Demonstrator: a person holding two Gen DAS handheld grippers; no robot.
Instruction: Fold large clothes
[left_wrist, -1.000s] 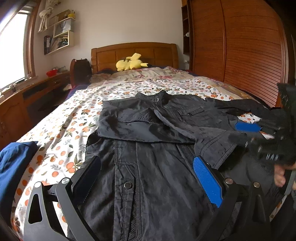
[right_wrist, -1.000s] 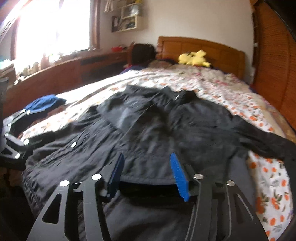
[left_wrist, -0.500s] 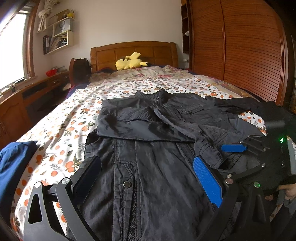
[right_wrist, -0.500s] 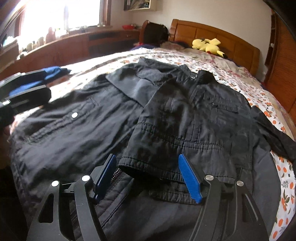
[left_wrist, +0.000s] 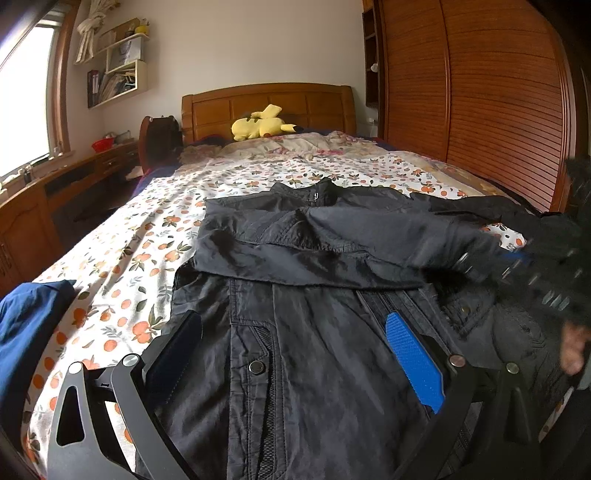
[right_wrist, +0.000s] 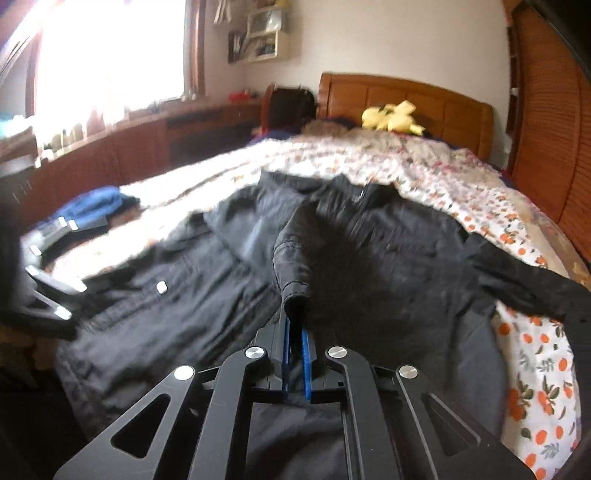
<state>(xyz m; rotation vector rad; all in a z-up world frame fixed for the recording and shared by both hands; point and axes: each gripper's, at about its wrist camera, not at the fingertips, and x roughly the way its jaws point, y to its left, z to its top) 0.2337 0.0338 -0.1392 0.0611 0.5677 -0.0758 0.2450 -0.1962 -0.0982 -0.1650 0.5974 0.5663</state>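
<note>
Scene: a black jacket (left_wrist: 314, 332) is spread front-up on a bed (left_wrist: 122, 266) w/ an orange-fruit print cover, collar toward the wooden headboard (left_wrist: 266, 107).
Jacket: 1 sleeve is laid folded across the chest; the other sleeve's cuff (right_wrist: 295, 295) is seen lifted off the jacket body in the right wrist view.
Right gripper (right_wrist: 295, 332): jaws have just been closing and are now pinched together on the cuff, w/ the fabric caught between the blue pads (right_wrist: 306, 354).
Left gripper (left_wrist: 291, 350): held low over the jacket's lower front, jaws wide apart, nothing gripped; the cloth lies below and between the 2 fingers, not pressed by them.
Hand: part of a hand (left_wrist: 574, 350) is seen at the right edge of the left wrist view, blurred.
Surroundings: a yellow plush toy (left_wrist: 262, 123) lies by the headboard; a blue garment (left_wrist: 26, 332) sits at the bed's left edge; a slatted wooden wardrobe (left_wrist: 480, 92) stands on the right, a wall shelf (left_wrist: 118, 74) and window on the left.
Focus: right wrist view is motion-blurred.
</note>
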